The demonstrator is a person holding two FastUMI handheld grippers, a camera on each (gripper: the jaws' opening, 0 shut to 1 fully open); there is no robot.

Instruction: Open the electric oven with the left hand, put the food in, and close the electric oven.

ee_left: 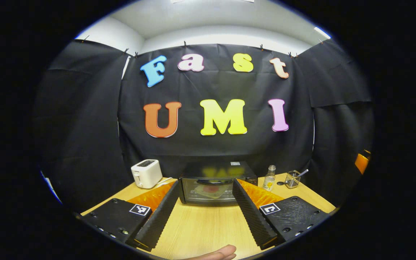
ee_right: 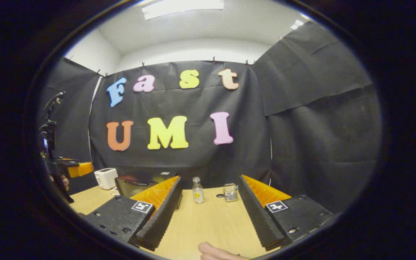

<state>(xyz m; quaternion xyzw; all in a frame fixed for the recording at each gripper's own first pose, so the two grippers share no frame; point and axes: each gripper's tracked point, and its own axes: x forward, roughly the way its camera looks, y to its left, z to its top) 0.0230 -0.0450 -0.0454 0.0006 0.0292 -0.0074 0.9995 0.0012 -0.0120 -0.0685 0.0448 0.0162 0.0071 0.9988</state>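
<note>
The electric oven point(ee_left: 217, 182) stands closed at the back of the wooden counter point(ee_left: 208, 227), against the black cloth wall, and serves as the landmark here. Through its glass door, in the left gripper view, a plate with something red on it point(ee_left: 211, 189) sits inside; what the food is cannot be told. The left claw point(ee_left: 204, 213) hangs in front of the oven, above the counter, its two fingers spread wide apart with nothing between them, and the oven door shows in the gap between the fingertips. A fingertip of the person's hand point(ee_left: 219, 253) peeks in at the bottom edge of that view.

To the left of the oven stands a white toaster point(ee_left: 146, 173), just beside it. To the right of the oven stands a small clear bottle point(ee_left: 269, 178), then a dark round lid point(ee_left: 280, 183) lying flat, and farther right a wire basket point(ee_left: 293, 179) with a utensil handle poking out.

In the right gripper view, the right claw point(ee_right: 208, 213) is also spread open and empty, held above the counter to the right of the oven point(ee_right: 141, 185), pointing toward the bottle point(ee_right: 197, 190) and the basket point(ee_right: 230, 192). The toaster point(ee_right: 106, 178) sits left of the oven. At the far left of this view, the left gripper point(ee_right: 63, 168) appears, held by a hand, well left of the oven.
</note>
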